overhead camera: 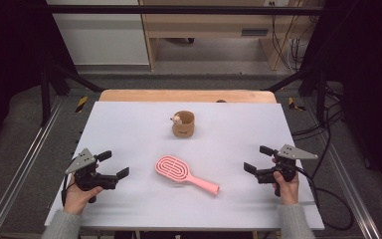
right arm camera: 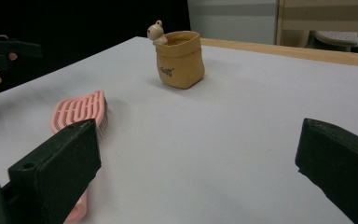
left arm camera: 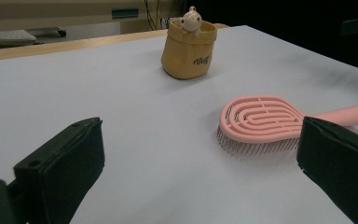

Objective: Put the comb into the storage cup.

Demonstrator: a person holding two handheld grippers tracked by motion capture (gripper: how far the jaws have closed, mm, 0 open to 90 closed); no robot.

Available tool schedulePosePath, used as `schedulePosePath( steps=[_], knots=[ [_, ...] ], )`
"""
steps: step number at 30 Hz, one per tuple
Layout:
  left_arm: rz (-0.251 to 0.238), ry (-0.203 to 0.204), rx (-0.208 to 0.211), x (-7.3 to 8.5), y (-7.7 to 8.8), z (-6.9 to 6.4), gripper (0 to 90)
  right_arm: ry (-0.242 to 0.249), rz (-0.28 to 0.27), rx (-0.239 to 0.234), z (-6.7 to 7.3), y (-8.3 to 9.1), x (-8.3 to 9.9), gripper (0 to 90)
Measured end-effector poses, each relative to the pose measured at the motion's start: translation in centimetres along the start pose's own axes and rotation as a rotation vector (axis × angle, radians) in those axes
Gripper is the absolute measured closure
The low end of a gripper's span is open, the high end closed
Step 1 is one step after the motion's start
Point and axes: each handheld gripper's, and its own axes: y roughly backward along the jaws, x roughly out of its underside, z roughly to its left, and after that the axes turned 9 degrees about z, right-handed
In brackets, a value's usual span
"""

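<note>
Pink plastic hairbrush (overhead camera: 184, 174) lies between the left gripper (overhead camera: 113, 165) and right gripper (overhead camera: 257, 159), both low with jaws spread, bristles visible in the left gripper view.

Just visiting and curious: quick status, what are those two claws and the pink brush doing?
Left gripper open, empty. Right gripper open, empty. Pink hairbrush lies flat between them, untouched. Small tan pouch stands farther back; nothing in the way.

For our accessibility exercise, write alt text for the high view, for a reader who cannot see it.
A pink hairbrush lies bristles down on a white table, between an open left hand-held gripper and an open right hand-held gripper. Behind it stands a small tan pouch.
</note>
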Motion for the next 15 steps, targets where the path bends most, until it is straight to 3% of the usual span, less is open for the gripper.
schedulePosePath(
  steps=[15],
  knots=[
    [-0.003,0.006,-0.001,0.05,0.06,0.08,0.8,0.0,0.005,0.003,0.15,0.14,-0.31,0.4]
  ],
)
